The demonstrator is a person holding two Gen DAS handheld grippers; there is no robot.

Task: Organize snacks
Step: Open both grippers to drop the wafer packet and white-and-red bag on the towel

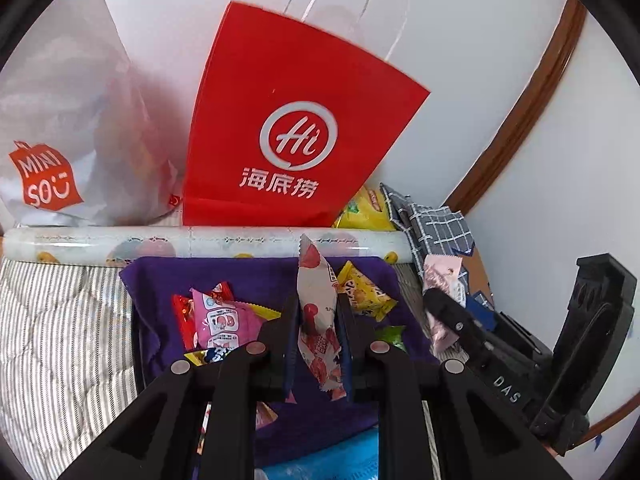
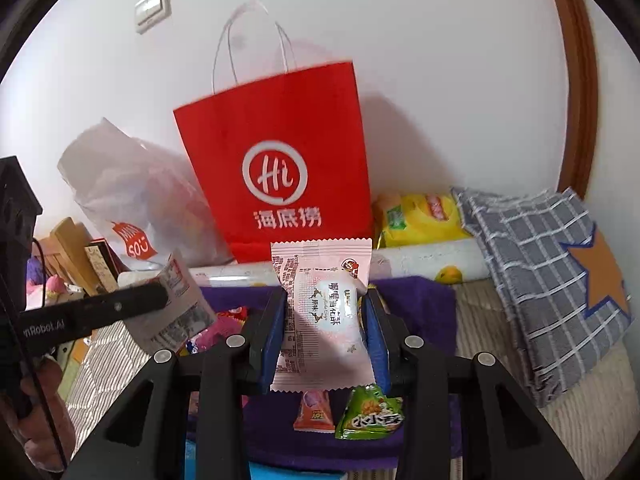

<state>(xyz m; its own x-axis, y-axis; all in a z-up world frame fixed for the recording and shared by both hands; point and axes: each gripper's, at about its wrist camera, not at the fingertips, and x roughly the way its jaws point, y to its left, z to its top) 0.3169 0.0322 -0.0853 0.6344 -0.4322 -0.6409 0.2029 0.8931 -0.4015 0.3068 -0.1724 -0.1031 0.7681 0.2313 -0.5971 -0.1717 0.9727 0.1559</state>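
My left gripper (image 1: 318, 312) is shut on a white packet with red print (image 1: 318, 304), held edge-on above a purple cloth (image 1: 248, 276). On that cloth lie several snacks, among them a pink packet (image 1: 222, 320) and a yellow one (image 1: 366, 294). My right gripper (image 2: 326, 304) is shut on a pale pink packet (image 2: 320, 312) with its printed face towards the camera. Below it on the purple cloth (image 2: 420, 300) lie a green triangular snack (image 2: 370, 414) and an orange packet (image 2: 314, 412). A red paper bag (image 1: 288, 132) (image 2: 276, 176) stands upright behind the cloth, against the wall.
A white plastic shopping bag (image 1: 68, 152) (image 2: 132, 200) slumps left of the red bag. A rolled printed sheet (image 1: 200, 242) (image 2: 424, 258) lies across the cloth's far edge. A yellow pack (image 2: 416, 218) and checked fabric (image 2: 540, 264) sit at the right. Striped bedding (image 1: 60, 320) surrounds everything.
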